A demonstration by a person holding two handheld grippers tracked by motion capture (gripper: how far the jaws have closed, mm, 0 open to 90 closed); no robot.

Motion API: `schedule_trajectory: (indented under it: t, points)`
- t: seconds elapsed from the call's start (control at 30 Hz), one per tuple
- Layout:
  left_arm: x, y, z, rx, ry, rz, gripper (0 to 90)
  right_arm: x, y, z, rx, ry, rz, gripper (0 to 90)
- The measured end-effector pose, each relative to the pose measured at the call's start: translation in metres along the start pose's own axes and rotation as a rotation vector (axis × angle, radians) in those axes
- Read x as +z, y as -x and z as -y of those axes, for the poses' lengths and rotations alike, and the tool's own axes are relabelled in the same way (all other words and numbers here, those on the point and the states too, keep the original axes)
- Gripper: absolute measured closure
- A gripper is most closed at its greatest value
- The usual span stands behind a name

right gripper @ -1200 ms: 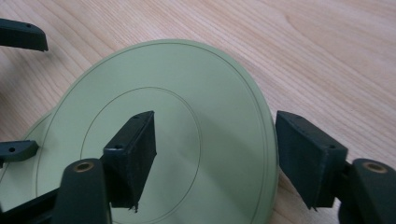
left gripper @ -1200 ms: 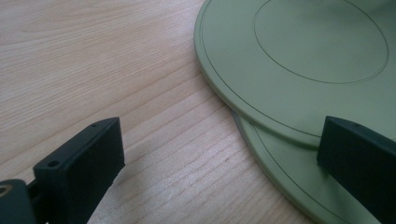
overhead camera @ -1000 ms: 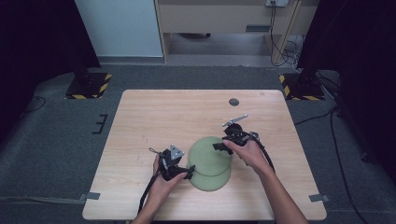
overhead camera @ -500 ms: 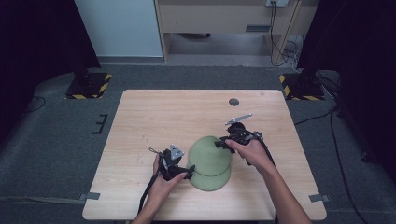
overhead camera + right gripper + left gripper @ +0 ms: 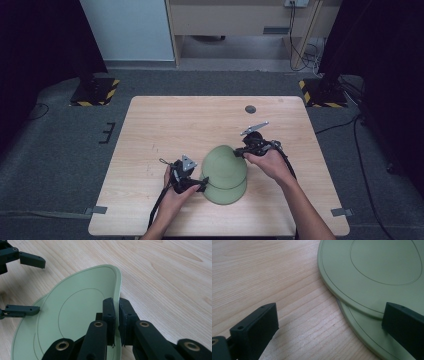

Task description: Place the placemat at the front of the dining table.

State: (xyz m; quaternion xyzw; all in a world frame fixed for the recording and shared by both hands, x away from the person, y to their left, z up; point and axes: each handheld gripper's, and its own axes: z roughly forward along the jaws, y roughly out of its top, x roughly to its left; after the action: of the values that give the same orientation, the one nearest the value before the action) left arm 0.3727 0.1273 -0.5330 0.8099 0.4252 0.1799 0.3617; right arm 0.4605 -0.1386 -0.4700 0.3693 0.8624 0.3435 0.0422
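From the high view I see a pale wooden counter (image 5: 165, 125) in the middle of the frame, with dark grey floor around it; two green plates sit at the lower centre of the counter, one on top of the other. The upper plate (image 5: 224, 164) is tilted, its right edge raised, and it overlaps the lower plate (image 5: 226, 192), which lies flat. My right gripper (image 5: 242, 150) comes in from the right of the plates; in the right gripper view its fingers (image 5: 109, 315) are clenched on the rim of the upper plate (image 5: 75, 315), one finger on each face, near the bottom centre of that frame. My left gripper (image 5: 202, 183) rests at the left edge of the plates, lower centre of the high view; in the left gripper view its fingers (image 5: 254, 325) are released and spread wide, one at the lower left over bare wood, the other at the lower right over the lower plate (image 5: 367, 337), with the upper plate (image 5: 372, 272) filling the upper right. A small dark round disc (image 5: 250, 109) lies on the counter toward the upper right, well apart from the plates.
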Motion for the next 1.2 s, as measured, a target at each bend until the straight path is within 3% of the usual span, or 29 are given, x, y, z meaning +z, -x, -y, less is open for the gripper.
schedule_trajectory:
  t: [0.27, 0.43, 0.93, 1.2]
  points:
    - [-0.001, -0.001, 0.0, 0.005, 0.0, -0.004, 1.0, 0.001, -0.001, 0.0, -0.007, 0.003, 0.045, 85.7]
    - [-0.008, -0.011, 0.001, -0.015, 0.006, -0.022, 1.8, 0.001, -0.001, -0.002, -0.009, 0.025, 0.066, 85.9]
    - [-0.017, -0.03, 0.002, -0.056, 0.024, -0.047, 2.3, -0.018, -0.002, -0.006, 0.022, 0.083, 0.021, 86.0]
    - [-0.021, -0.046, 0.005, -0.083, 0.02, -0.079, 2.3, -0.033, -0.002, -0.015, 0.033, 0.144, 0.007, 86.0]
